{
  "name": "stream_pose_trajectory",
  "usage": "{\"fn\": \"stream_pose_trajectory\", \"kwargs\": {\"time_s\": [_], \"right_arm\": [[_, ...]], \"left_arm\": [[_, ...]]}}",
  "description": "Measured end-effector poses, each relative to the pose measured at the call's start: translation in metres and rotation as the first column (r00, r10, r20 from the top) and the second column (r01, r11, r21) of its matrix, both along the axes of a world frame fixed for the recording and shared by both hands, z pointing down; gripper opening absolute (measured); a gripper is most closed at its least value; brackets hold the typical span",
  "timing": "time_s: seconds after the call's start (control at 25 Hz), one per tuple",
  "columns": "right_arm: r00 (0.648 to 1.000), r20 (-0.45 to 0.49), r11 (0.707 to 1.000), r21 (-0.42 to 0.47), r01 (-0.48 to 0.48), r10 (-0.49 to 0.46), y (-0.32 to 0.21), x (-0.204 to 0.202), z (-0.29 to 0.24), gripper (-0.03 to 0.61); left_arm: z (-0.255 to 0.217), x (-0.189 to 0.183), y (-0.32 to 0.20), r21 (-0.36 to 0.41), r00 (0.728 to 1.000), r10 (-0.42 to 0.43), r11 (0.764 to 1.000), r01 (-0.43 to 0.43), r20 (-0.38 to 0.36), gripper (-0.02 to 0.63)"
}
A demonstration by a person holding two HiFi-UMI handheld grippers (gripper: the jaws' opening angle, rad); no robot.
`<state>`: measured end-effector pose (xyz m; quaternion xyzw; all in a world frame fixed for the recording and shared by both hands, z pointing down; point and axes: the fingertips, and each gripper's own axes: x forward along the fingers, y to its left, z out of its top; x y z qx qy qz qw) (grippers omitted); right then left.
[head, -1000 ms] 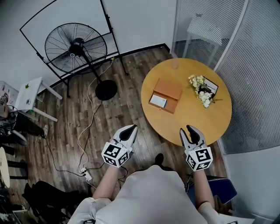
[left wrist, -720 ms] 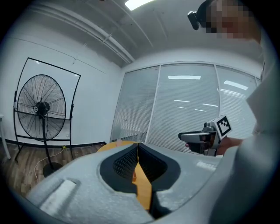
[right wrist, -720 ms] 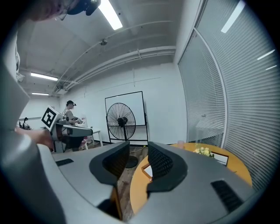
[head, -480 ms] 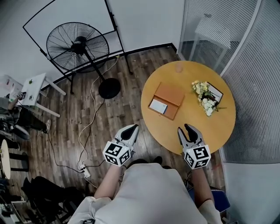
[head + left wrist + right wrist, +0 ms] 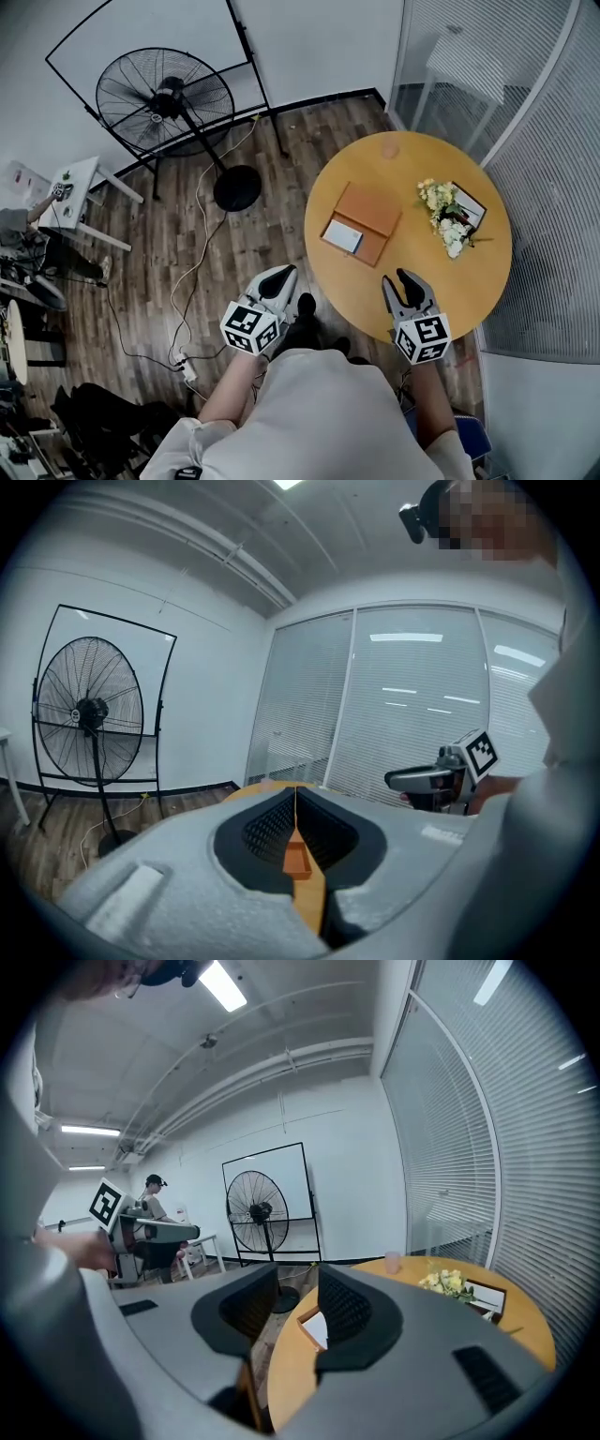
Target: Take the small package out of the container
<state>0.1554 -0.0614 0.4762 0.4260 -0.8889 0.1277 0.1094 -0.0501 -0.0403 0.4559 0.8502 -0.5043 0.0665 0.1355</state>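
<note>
Package (image 5: 341, 235) in container (image 5: 371, 208), well beyond jaws; left gripper (image 5: 283, 274) closed, right gripper (image 5: 397, 279) parted, both empty.

The left tool (image 5: 295, 803) has its jaws together, leaving a thin slit through which the orange desk (image 5: 311, 897) and the container (image 5: 296, 860) show. A fan (image 5: 89, 714) stands at far left before a white wall. The right tool (image 5: 398, 780) shows at right against blinds (image 5: 412, 696).
</note>
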Motion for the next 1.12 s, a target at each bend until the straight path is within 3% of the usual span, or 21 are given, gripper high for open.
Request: {"fn": "stream_pose_trajectory", "kwargs": {"time_s": [0.52,1.12], "right_arm": [[0.991,-0.072,0.990,-0.088,-0.115,0.108,-0.089,-0.038,0.025,0.121],[0.961,-0.147,0.939,-0.222,-0.262,0.233,-0.163,-0.080,0.086,0.121]], "left_arm": [[0.028,-0.031,-0.125,-0.062,0.987,0.160,0.985,-0.159,0.009,0.020],[0.098,-0.054,-0.220,-0.181,0.925,0.380,0.910,-0.373,0.005,0.020]]}}
